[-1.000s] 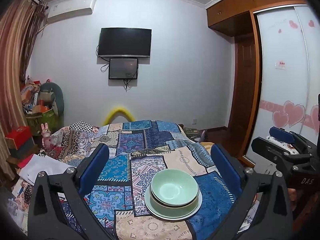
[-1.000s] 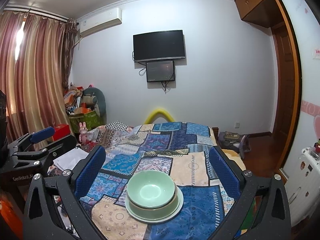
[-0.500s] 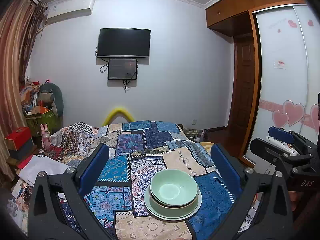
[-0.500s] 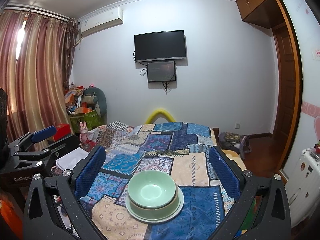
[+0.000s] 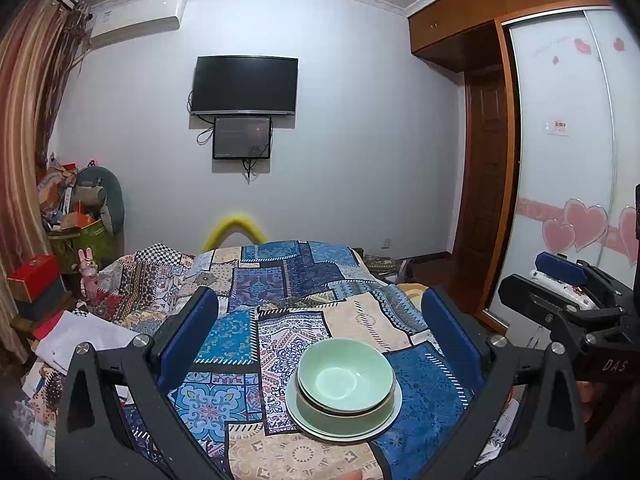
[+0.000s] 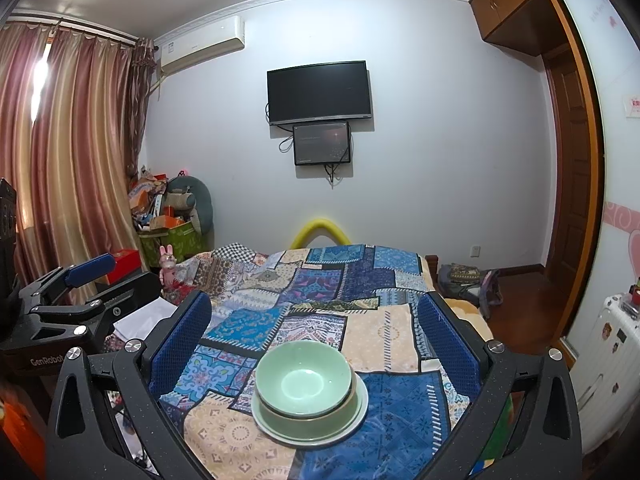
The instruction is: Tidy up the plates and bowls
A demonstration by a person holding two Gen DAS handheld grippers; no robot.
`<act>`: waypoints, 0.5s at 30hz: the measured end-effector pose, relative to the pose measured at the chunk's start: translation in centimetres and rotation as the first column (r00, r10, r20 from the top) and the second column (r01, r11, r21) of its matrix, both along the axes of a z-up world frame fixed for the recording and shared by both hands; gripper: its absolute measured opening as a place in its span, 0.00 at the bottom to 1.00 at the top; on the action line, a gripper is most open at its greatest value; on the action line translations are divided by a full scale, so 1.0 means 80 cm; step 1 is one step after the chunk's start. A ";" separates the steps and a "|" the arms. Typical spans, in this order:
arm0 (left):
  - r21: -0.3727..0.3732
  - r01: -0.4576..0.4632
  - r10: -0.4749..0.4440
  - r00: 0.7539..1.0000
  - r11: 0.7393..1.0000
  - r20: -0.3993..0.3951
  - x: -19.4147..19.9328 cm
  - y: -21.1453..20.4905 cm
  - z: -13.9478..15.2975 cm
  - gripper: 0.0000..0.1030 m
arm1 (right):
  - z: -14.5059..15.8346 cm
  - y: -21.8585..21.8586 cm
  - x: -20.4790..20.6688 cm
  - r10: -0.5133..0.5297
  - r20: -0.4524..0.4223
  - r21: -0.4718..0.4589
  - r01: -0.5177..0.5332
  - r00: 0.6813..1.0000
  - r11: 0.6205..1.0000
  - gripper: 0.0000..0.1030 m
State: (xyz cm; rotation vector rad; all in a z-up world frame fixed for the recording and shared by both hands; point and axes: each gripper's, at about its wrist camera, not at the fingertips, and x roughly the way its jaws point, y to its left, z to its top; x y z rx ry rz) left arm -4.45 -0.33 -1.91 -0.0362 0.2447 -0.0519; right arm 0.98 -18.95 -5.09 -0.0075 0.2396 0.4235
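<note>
left wrist view: the left gripper [image 5: 320, 336] is spread wide, empty, above a quilt [image 5: 280, 304]; 2 green bowls [image 5: 345, 380] are nested on a plate [image 5: 308, 426].

right wrist view: the right gripper [image 6: 314, 334] is likewise wide, bowls [image 6: 303, 378] on the plate [image 6: 360, 412] between its fingers [image 6: 180, 340].

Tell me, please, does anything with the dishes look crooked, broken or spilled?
Nothing stands out. The green bowls sit nested and upright on the plate, fairly centred, on the patchwork cloth. No chips or spills are visible. Both grippers are open and hold nothing.
</note>
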 end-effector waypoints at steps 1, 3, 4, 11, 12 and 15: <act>0.006 -0.001 0.001 1.000 1.000 0.005 0.000 -0.002 0.000 1.00 | 0.001 0.000 0.000 -0.001 0.000 0.000 0.001 1.000 1.000 1.00; 0.014 0.003 -0.004 1.000 1.000 0.006 -0.001 -0.004 -0.001 1.00 | 0.001 -0.001 0.001 -0.003 0.000 0.002 0.003 1.000 1.000 1.00; 0.017 0.006 -0.006 1.000 1.000 0.006 -0.001 -0.005 -0.001 1.00 | 0.002 -0.002 0.001 -0.004 0.000 0.002 0.004 1.000 1.000 1.00; -0.016 0.006 -0.007 1.000 1.000 -0.009 0.002 0.000 -0.004 1.00 | 0.002 -0.002 0.002 -0.007 -0.004 0.001 0.007 1.000 1.000 1.00; -0.021 0.008 -0.009 1.000 1.000 -0.013 0.003 0.000 -0.004 1.00 | 0.002 -0.002 0.003 -0.008 -0.005 0.000 0.008 1.000 1.000 1.00; -0.031 0.030 -0.031 0.999 0.999 -0.033 0.007 0.003 -0.005 1.00 | 0.001 -0.002 0.002 -0.009 -0.008 -0.002 0.009 1.000 1.000 1.00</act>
